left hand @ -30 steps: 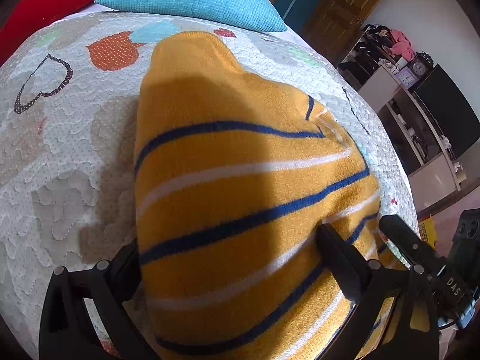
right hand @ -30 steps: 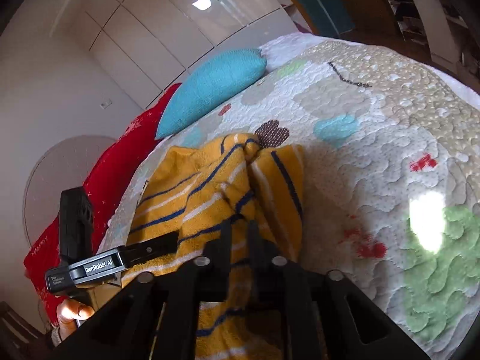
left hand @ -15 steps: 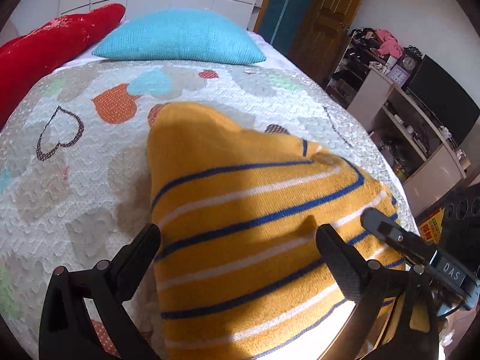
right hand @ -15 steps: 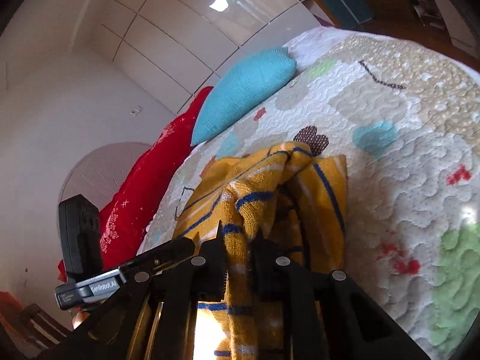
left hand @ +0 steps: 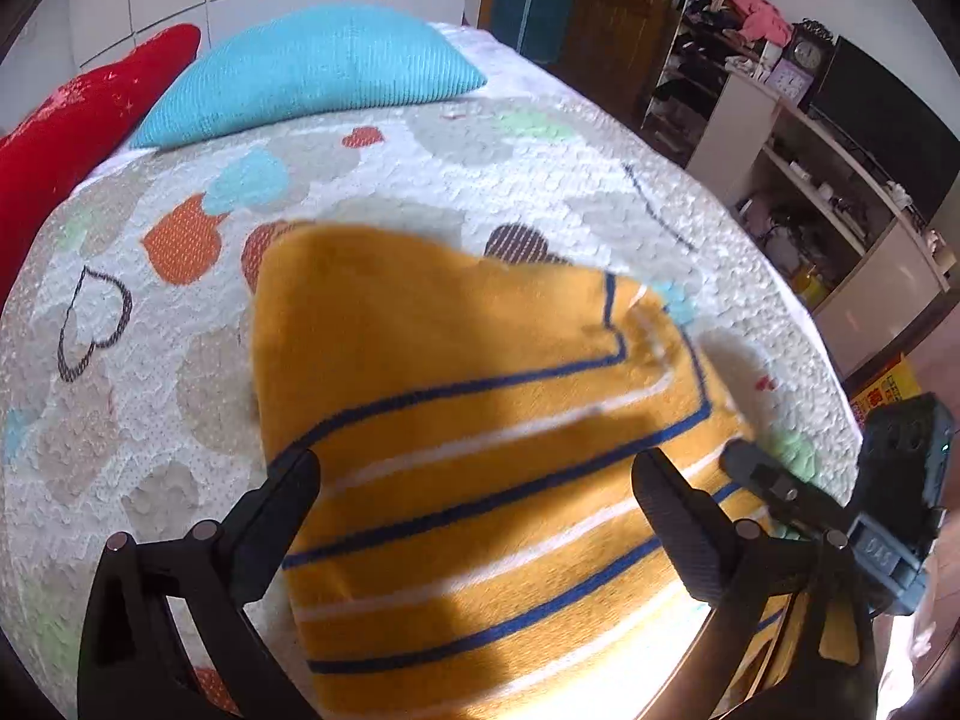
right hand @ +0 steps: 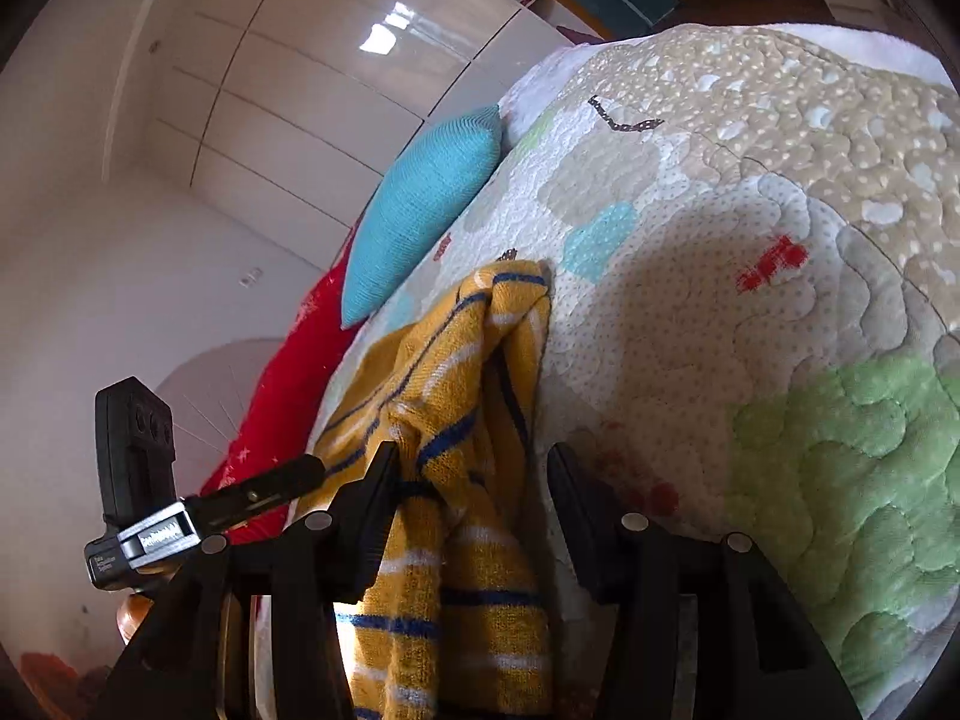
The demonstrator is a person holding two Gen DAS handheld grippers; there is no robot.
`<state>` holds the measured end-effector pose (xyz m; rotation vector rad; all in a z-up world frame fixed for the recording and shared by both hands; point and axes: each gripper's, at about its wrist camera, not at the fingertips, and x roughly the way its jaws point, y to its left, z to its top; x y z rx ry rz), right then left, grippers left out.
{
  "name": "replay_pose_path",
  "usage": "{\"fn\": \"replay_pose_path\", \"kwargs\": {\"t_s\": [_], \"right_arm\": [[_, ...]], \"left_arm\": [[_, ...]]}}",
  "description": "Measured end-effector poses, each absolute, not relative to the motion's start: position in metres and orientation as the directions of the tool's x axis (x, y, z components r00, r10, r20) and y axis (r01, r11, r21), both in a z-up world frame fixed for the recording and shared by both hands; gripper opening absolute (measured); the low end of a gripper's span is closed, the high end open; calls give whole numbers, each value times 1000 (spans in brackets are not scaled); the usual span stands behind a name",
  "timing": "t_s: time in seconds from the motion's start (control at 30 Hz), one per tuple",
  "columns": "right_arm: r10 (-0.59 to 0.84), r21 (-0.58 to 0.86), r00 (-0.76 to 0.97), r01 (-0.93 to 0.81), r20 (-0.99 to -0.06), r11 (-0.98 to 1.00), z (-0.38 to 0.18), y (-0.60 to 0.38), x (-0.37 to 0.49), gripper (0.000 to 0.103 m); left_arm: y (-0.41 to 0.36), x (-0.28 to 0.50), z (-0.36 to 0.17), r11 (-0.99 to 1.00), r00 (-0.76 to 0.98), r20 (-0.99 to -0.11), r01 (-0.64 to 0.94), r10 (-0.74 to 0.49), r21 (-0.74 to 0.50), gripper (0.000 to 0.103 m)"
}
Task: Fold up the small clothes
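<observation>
- Yellow knit garment (left hand: 480, 420) w/ navy and white stripes lies on the bed, spread over the quilted bedspread (left hand: 120, 360) (white w/ coloured heart patches); its near part runs toward the near edge of the bed, under both tools.
- Left hand-held gripper (left hand: 474, 492): jaws wide apart, one finger over the garment's left edge, the other over its right part. Nothing pinched between them; it hovers just above the fabric, though contact is hard to judge from this angle.
- Right hand-held gripper (right hand: 474, 480): jaws apart. A bunched ridge of the garment (right hand: 456, 420) rises between the fingers and leans against the left finger; the right finger stands clear of the cloth. Not clamped.
- From the right wrist view the garment looks folded lengthwise in loose layers, far tip pointing toward the pillows, right edge resting on the bedspread (right hand: 750, 300).
- In the left wrist view the other tool's black body shows at the right, just beside the garment's right edge.
- Blue pillow (left hand: 312, 72) at the far end of the bed, red pillow (left hand: 72, 120) to its left; both well apart from the garment.
- Far right: white shelf unit (left hand: 810, 180) w/ clutter, a dark screen (left hand: 882, 96) above it, brown door (left hand: 624, 0) behind.
- White panelled wardrobe (right hand: 270, 90) fills the far-left wall in the right wrist view.
- Strong sun patch on the garment's near edge (detail washed out there).
</observation>
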<state>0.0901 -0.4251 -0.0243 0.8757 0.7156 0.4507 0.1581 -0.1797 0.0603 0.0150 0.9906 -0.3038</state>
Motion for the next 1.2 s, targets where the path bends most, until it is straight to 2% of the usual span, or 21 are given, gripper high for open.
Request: {"fn": "replay_pose_path", "kwargs": {"t_s": [0.2, 0.3, 0.43, 0.5, 0.57, 0.7, 0.77, 0.8, 0.83, 0.93, 0.97, 1.07, 1.2], "right_arm": [[637, 859, 702, -69, -320, 508, -32, -433, 86, 51], [639, 872, 709, -71, -297, 485, -31, -435, 86, 51], [650, 897, 717, -79, -253, 436, -35, -446, 77, 51], [657, 906, 717, -87, -232, 415, -37, -447, 77, 51], [659, 910, 719, -91, -221, 404, -38, -447, 79, 52], [662, 916, 722, -99, -203, 389, -35, -450, 72, 52], [665, 922, 723, -104, -186, 372, -36, -455, 67, 52], [667, 925, 724, -108, -178, 363, -37, -458, 62, 52], [668, 927, 724, -110, -171, 357, -38, -460, 60, 52], [669, 929, 724, -114, -165, 352, -39, -463, 57, 52], [670, 929, 724, -115, -163, 351, -39, -464, 56, 52], [673, 932, 723, -117, -156, 342, -40, -466, 53, 52], [676, 937, 722, -118, -148, 330, -41, -468, 50, 52]], "left_arm": [[-222, 197, 53, 960, 543, -826, 281, -149, 11, 103], [-238, 223, 21, 950, 508, -861, 276, -16, 145, 103], [-230, 239, 19, 970, 458, -887, 235, -55, 61, 103], [-233, 236, 36, 960, 469, -870, 280, -152, -17, 103], [-248, 234, 47, 939, 474, -861, 345, -186, -13, 103], [-302, 236, 39, 836, 491, -868, 503, -70, 217, 103], [-323, 241, 25, 776, 439, -898, 576, -30, 255, 103], [-330, 244, 18, 755, 401, -916, 607, -20, 249, 95], [-336, 245, 11, 732, 369, -929, 635, -8, 246, 61], [-343, 252, 12, 746, 313, -949, 641, -37, 182, 21], [-342, 256, 16, 760, 340, -940, 619, -33, 197, 17], [-322, 278, 27, 841, 369, -929, 514, -36, 171, 16], [-294, 300, 22, 901, 392, -918, 371, 65, 223, 16]]}}
